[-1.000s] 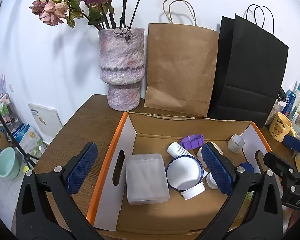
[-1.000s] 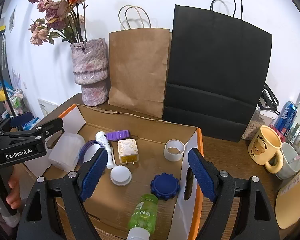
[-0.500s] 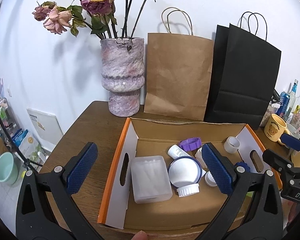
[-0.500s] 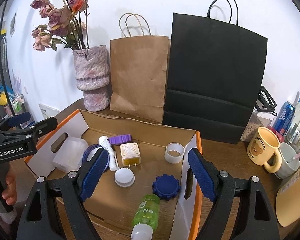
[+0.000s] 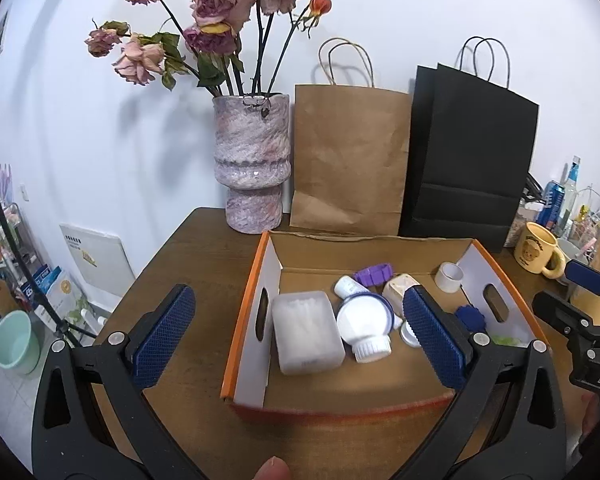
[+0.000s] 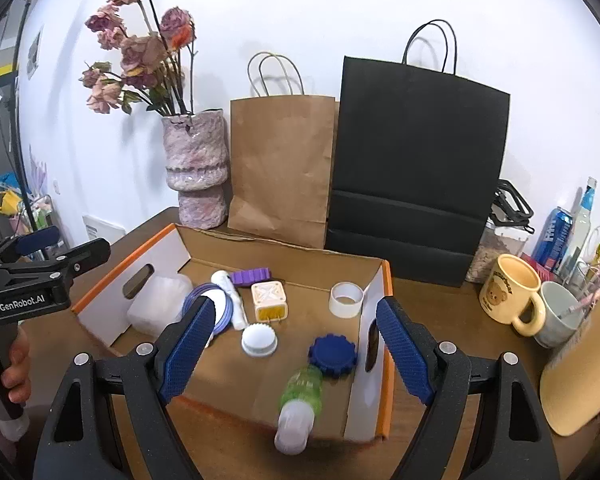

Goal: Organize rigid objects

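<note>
Box of small items lies ahead of both open, empty tongs.

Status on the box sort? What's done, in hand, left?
Done: the small items sit loose in the cardboard box, including the green bottle, blue gear lid and tape roll. In hand: nothing; the left tool and right tool are open and empty. Left: arranging them.

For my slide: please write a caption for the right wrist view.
Open right gripper above a cardboard box of small rigid objects.
</note>
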`<state>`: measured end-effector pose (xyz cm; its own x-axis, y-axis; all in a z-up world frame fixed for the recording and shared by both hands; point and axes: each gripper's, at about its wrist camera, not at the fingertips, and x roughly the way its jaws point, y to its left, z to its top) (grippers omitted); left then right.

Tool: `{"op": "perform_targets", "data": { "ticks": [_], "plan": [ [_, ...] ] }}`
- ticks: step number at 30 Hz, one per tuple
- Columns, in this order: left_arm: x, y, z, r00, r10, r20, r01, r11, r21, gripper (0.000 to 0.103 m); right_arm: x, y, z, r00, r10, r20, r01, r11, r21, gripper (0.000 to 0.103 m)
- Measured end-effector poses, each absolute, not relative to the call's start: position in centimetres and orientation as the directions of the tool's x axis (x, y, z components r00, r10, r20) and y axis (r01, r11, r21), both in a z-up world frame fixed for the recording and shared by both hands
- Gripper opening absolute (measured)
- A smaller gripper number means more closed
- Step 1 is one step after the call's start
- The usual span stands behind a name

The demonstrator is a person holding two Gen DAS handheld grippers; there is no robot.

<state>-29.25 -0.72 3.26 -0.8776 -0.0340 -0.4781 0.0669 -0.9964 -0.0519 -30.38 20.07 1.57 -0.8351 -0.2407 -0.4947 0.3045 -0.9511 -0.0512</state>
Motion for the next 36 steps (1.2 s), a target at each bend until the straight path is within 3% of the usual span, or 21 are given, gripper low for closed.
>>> {"op": "perform_targets", "data": {
  "ticks": [16, 36],
  "plan": [
    [-18.7, -0.4, 3.1, -0.883, -0.001, -0.470, 0.012, -1.000, -0.022, 0.103, -20.4, 20.6, 2.0, -0.856, -0.227, -0.465, 0.281, -0.959, -0.048, 0.087],
    [-8.3, -0.5, 0.8, -0.874, -0.006, -0.487, 0.013, -1.000, -0.010, 0.103, -9.1, 22.7, -0.9, -0.845, -0.197, -0.498, 0.235, -0.972, -0.014, 0.087]
  ]
}}
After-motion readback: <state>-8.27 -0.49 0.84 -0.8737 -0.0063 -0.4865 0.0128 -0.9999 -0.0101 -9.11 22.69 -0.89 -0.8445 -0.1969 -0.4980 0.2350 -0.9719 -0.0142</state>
